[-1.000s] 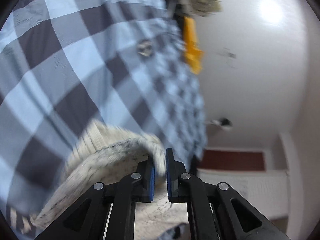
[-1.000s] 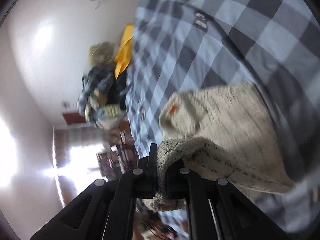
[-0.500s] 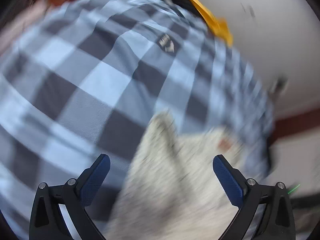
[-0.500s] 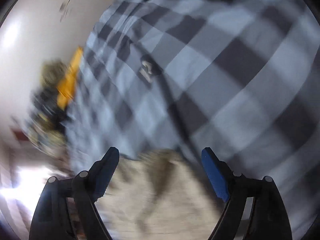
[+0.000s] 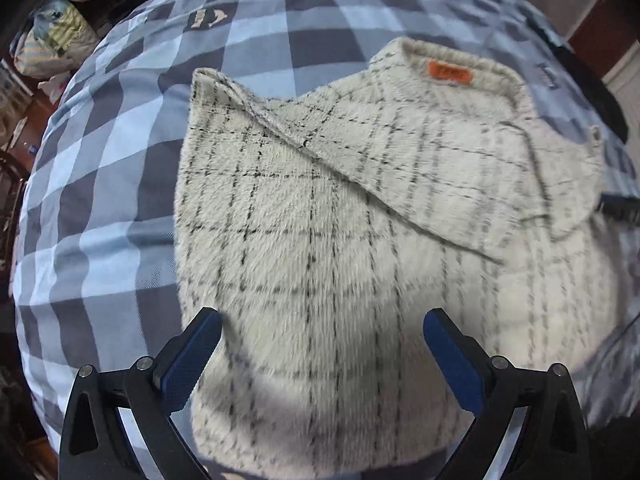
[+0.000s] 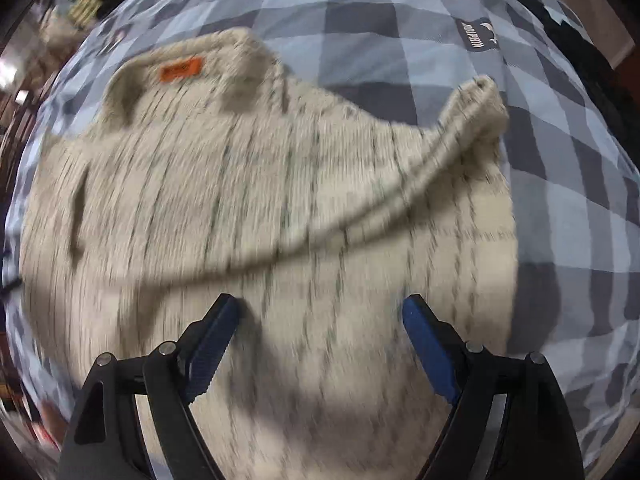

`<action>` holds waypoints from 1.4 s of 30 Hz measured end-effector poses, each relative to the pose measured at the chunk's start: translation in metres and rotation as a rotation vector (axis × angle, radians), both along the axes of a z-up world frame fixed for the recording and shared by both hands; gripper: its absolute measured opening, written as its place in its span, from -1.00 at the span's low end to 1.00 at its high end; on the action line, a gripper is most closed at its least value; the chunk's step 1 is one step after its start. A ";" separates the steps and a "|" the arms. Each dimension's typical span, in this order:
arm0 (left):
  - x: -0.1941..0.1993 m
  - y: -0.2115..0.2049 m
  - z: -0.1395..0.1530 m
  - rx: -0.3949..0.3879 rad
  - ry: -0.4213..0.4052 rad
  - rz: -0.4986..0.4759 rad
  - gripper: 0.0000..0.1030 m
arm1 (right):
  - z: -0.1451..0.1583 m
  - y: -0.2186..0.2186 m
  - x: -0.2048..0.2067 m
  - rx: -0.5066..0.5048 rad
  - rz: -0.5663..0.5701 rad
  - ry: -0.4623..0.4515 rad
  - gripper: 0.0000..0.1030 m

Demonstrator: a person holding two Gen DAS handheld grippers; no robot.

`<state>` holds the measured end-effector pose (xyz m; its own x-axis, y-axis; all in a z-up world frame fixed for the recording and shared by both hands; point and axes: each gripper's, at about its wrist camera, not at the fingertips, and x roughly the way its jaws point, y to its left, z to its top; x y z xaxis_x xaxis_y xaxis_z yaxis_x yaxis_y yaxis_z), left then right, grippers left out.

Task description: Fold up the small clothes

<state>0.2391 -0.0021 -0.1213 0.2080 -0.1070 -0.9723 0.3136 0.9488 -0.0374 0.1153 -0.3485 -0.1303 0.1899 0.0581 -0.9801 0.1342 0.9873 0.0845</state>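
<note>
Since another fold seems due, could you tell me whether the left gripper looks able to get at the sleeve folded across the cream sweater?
Probably yes. The left gripper is open above the cream sweater, and the sleeve lies uncovered on top, ahead of the fingers, with nothing in between.

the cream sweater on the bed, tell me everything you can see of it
The small cream sweater looks like fuzzy knit with a thin dark grid. An orange tag sits inside its ribbed collar. It lies on the blue checked bedcover, both sleeves folded diagonally in across the body, one cuff slightly raised. Nothing grips it: both open grippers hover above the lower part, pads clear.
</note>
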 end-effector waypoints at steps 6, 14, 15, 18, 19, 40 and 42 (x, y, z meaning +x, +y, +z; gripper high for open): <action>0.026 -0.023 -0.004 0.025 -0.053 -0.014 0.97 | 0.027 -0.056 0.054 0.125 -0.195 -0.145 0.60; 0.098 -0.048 0.005 -0.144 -0.085 0.089 0.97 | 0.034 -0.138 0.045 0.314 -0.539 -0.232 0.60; 0.111 -0.044 0.009 -0.196 -0.087 0.147 0.97 | 0.039 -0.135 0.040 0.322 -0.538 -0.244 0.60; 0.140 -0.027 0.024 -0.294 -0.136 0.348 0.98 | 0.053 -0.126 0.013 0.342 -0.489 -0.247 0.60; 0.145 -0.019 0.030 -0.264 -0.181 0.409 0.98 | 0.062 -0.122 -0.004 0.349 -0.472 -0.241 0.60; -0.099 0.105 0.055 -0.105 -0.207 0.306 1.00 | 0.057 -0.112 -0.185 0.271 -0.463 -0.220 0.60; -0.105 0.111 0.047 -0.119 -0.227 0.303 1.00 | 0.031 -0.123 -0.185 0.313 -0.484 -0.109 0.60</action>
<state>0.1341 0.1087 -0.0742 0.4553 -0.1167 -0.8827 0.0333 0.9929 -0.1141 -0.0699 -0.4711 -0.0991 0.3660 0.2231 -0.9035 0.5377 0.7417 0.4009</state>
